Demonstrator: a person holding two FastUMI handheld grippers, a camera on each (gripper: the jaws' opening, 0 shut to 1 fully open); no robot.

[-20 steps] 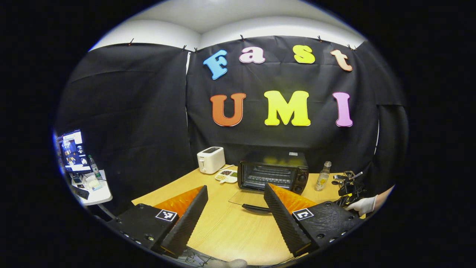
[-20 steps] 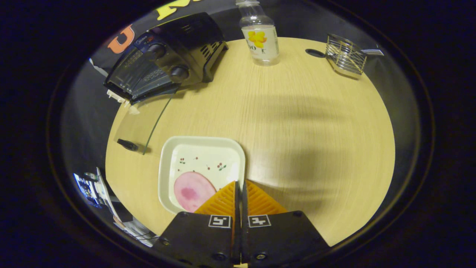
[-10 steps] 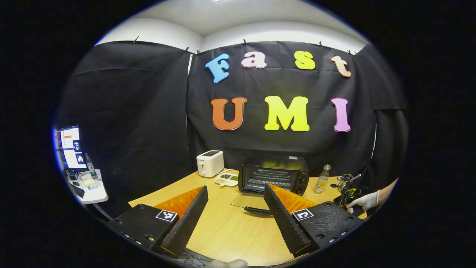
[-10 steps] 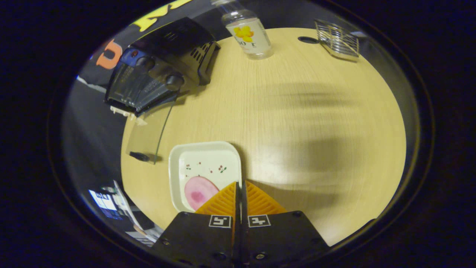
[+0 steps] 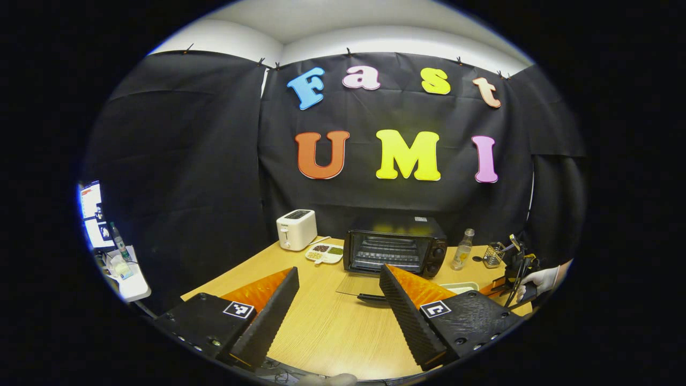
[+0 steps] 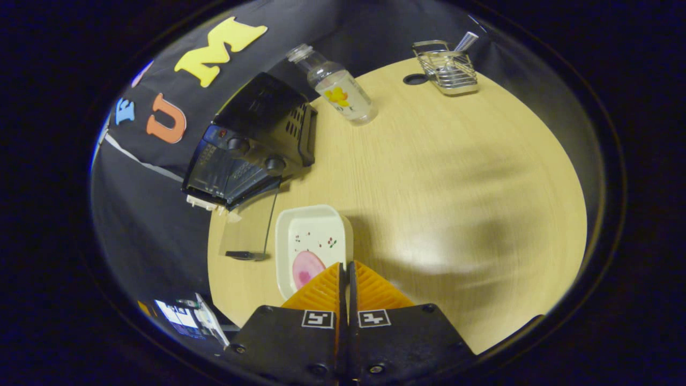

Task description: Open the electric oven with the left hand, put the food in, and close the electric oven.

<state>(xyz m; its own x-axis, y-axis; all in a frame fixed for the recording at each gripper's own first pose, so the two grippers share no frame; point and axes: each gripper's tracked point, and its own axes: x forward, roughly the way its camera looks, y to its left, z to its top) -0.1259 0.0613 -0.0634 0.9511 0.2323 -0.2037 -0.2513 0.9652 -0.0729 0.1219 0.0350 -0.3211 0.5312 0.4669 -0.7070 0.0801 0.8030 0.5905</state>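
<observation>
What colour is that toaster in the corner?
The toaster is white, with a dark slot on top; the left gripper view shows it best.

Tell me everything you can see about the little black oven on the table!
The oven is a small black box that looks like metal, standing upright on the wooden table near the black cloth wall. Its glass door is folded down flat, with a dark handle at the front edge. Inside you can see a wire rack. Two round knobs sit on its right side, and slots vent its side. Neither gripper touches it.
</observation>
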